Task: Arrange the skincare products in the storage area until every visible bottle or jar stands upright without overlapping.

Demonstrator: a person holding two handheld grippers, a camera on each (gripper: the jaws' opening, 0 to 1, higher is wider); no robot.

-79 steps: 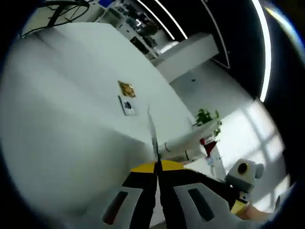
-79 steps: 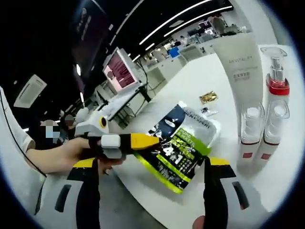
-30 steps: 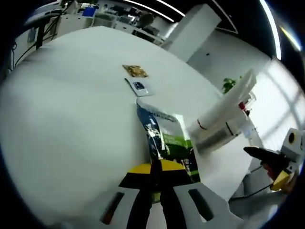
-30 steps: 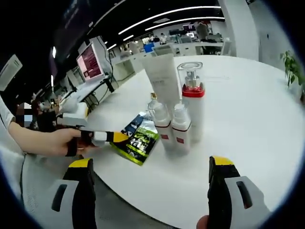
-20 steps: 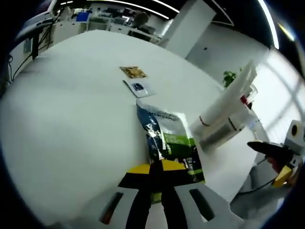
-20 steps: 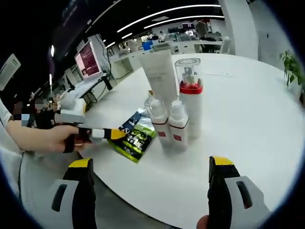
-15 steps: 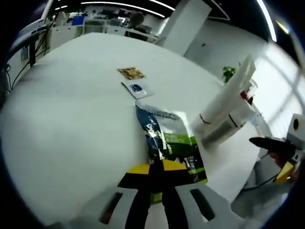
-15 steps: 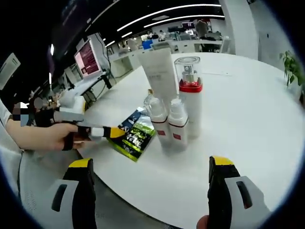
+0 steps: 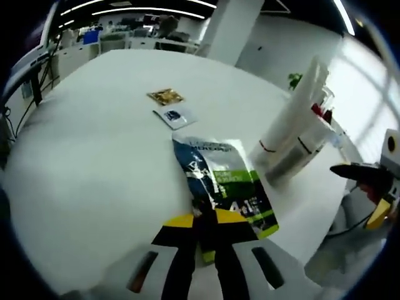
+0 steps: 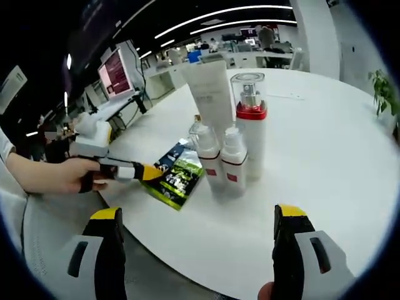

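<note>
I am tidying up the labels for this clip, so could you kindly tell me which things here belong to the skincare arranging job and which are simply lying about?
Job:
white tube
pump bottle with red collar
two small capped bottles
green and blue pouch, gripped by the left gripper

Lying about:
gold sachet
small white sachet
monitor
potted plant

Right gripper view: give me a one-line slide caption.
Left gripper pinches a green sachet beside upright bottles and tube on a white table.
</note>
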